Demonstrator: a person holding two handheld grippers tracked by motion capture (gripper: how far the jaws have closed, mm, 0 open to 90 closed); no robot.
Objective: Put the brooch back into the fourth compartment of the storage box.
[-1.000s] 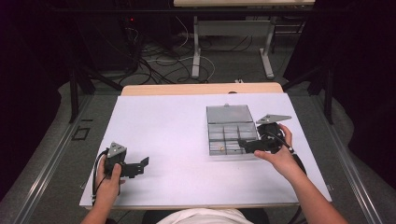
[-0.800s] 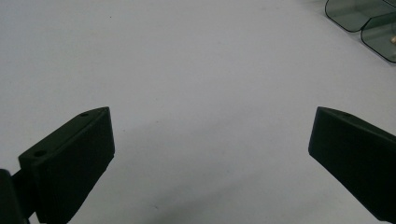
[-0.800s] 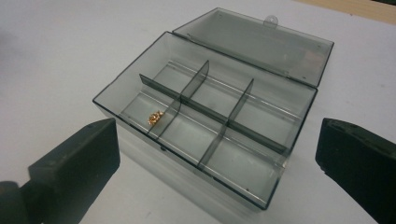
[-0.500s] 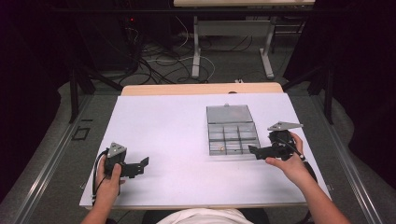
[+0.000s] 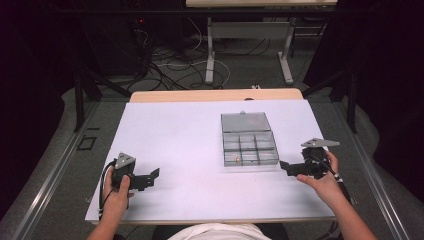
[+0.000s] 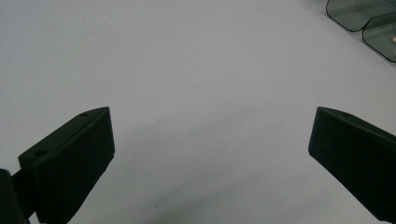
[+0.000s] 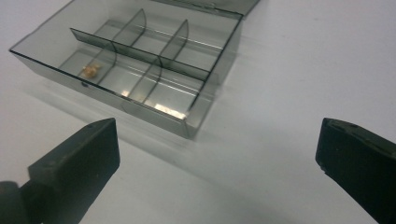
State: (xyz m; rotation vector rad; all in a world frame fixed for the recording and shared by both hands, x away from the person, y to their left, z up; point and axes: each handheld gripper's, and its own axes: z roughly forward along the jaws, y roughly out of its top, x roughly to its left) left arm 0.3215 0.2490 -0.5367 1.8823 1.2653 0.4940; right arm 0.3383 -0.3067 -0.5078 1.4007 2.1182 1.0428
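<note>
Smoky-grey clear plastic organizer box (image 5: 249, 146) sits on the white table (image 5: 190, 140), lid (image 5: 245, 121) swung fully open and lying flat on the far side. Six compartments, two rows of three, split by thin dividers. One small tan item (image 7: 91, 70) lies in the near-row compartment farthest from the right gripper's fingers, seen in the high view as a speck at the box's near left corner (image 5: 237, 158). Other five compartments look bare; glare on the floor of the nearest ones in the right gripper view.

Right gripper (image 5: 290, 168): fingers (image 7: 81, 158) spread wide, holding nothing, touching nothing. Box is just ahead of them and offset toward the left finger; its nearest corner lies between the two fingers in the right gripper view, short of them, not in contact. Gripper sits low, just off the box's near right corner, pointing at it.

Left gripper (image 5: 150, 176): fingers (image 6: 74, 158) also wide apart, nothing between them but bare table. Box is well apart from them, ahead and off to the right-finger side; only rounded edges of it (image 6: 369, 18) show at the top right corner of the left gripper view.

Box is level, square to the table edge, walls intact.
</note>
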